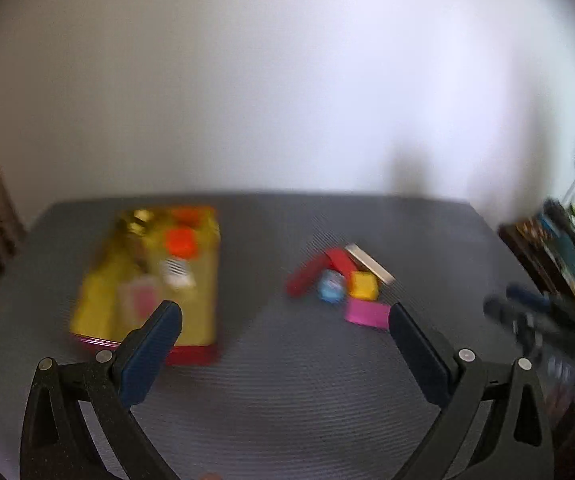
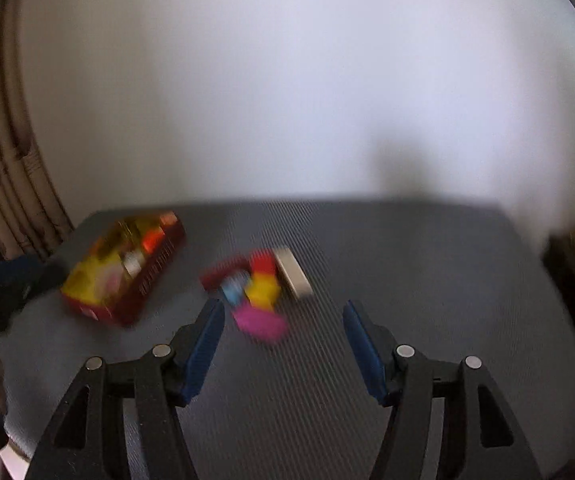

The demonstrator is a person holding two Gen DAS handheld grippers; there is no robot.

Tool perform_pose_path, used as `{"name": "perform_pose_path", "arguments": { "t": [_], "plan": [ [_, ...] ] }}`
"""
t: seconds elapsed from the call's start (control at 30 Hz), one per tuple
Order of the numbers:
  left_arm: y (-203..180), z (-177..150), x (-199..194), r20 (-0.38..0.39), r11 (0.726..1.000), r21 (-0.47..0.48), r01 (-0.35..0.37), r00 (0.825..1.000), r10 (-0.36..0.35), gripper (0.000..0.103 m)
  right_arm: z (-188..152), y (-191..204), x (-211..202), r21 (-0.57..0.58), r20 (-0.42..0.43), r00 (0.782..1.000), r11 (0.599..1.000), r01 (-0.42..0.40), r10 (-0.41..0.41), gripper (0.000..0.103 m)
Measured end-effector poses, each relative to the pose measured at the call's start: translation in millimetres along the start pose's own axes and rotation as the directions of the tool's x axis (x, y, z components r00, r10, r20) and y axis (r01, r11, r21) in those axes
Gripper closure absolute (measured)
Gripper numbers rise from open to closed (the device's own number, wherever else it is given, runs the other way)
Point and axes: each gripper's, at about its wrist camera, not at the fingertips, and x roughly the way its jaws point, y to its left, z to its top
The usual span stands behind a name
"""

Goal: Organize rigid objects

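On the grey mat (image 1: 287, 380), loose blocks (image 1: 343, 280) are seen beside a red box (image 1: 191, 354); left gripper (image 1: 285, 312) and right gripper (image 2: 283, 312) are spread, empty.

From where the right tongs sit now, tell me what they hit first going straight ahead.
Probably the pink block, nearest of the loose pile and just ahead of the open, empty right tongs, slightly toward their left finger. Blur and unclear depth make this a guess; they might meet the grey mat first.
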Motion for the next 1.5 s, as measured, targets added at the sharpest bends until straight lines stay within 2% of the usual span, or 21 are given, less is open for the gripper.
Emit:
{"name": "perform_pose_path", "arguments": {
  "t": [0.13, 0.23, 0.37, 0.4, 0.43, 0.5, 0.67, 0.73, 0.77, 0.83, 0.9, 1.1, 1.3, 1.5],
  "plan": [
    [-37, -10, 47, -0.061, 0.998, 0.066, 0.004, 0.998, 0.000, 0.006, -38, -33, 8, 0.054, -0.047, 0.999, 0.999, -0.002, 0.004, 0.040],
    [-62, -19, 85, -0.119, 0.996, 0.091, 0.024, 0.993, -0.013, 0.011, -51, -48, 7, 0.078, -0.049, 0.999, 0.997, -0.014, 0.018, 0.040],
    [-89, -12, 122, -0.133, 0.990, 0.136, 0.029, 0.991, -0.011, 0.014, -59, -61, 0, 0.094, -0.038, 0.999, 0.995, -0.026, 0.030, 0.040],
    [-92, -10, 129, -0.138, 0.990, 0.141, 0.027, 0.990, -0.007, 0.023, -61, -66, -1, 0.106, -0.035, 0.999, 0.994, -0.030, 0.034, 0.040],
    [-96, -6, 140, -0.148, 0.989, 0.149, 0.015, 0.989, 0.007, 0.039, -61, -69, -1, 0.118, -0.035, 0.999, 0.992, -0.037, 0.041, 0.040],
    [-105, -2, 163, -0.191, 0.987, 0.164, 0.003, 0.981, 0.029, 0.050, -61, -75, 0, 0.142, -0.048, 0.997, 0.988, -0.052, 0.059, 0.040],
    [-111, -5, 202, -0.283, 0.987, 0.159, -0.011, 0.957, 0.056, 0.055, -61, -86, -4, 0.172, -0.041, 0.996, 0.982, -0.075, 0.083, 0.040],
    [-113, -10, 212, -0.314, 0.986, 0.168, -0.003, 0.948, 0.056, 0.070, -60, -87, -10, 0.177, -0.034, 0.995, 0.981, -0.084, 0.091, 0.040],
    [-113, -10, 211, -0.308, 0.988, 0.156, 0.013, 0.951, 0.036, 0.076, -60, -88, -11, 0.179, -0.030, 0.995, 0.980, -0.090, 0.097, 0.040],
    [-116, -7, 208, -0.308, 0.988, 0.157, 0.012, 0.951, 0.037, 0.076, -62, -90, -18, 0.182, -0.029, 0.994, 0.979, -0.095, 0.102, 0.040],
    [-119, -2, 198, -0.274, 0.987, 0.163, 0.015, 0.961, 0.031, 0.076, -61, -91, -18, 0.185, -0.026, 0.994, 0.978, -0.098, 0.105, 0.040],
    [-121, 31, 150, -0.169, 0.982, 0.183, -0.050, 0.982, 0.082, 0.077, -60, -86, -22, 0.185, -0.026, 0.994, 0.977, -0.103, 0.109, 0.040],
    [-100, 53, 110, -0.099, 0.976, 0.165, -0.145, 0.982, 0.163, 0.076, -56, -69, -31, 0.141, -0.011, 0.992, 0.983, -0.121, 0.124, 0.040],
    [-62, 55, 78, -0.088, 0.967, 0.114, -0.228, 0.967, 0.239, 0.076, -54, -50, -41, 0.090, 0.001, 0.990, 0.986, -0.143, 0.143, 0.040]
  ]
}}
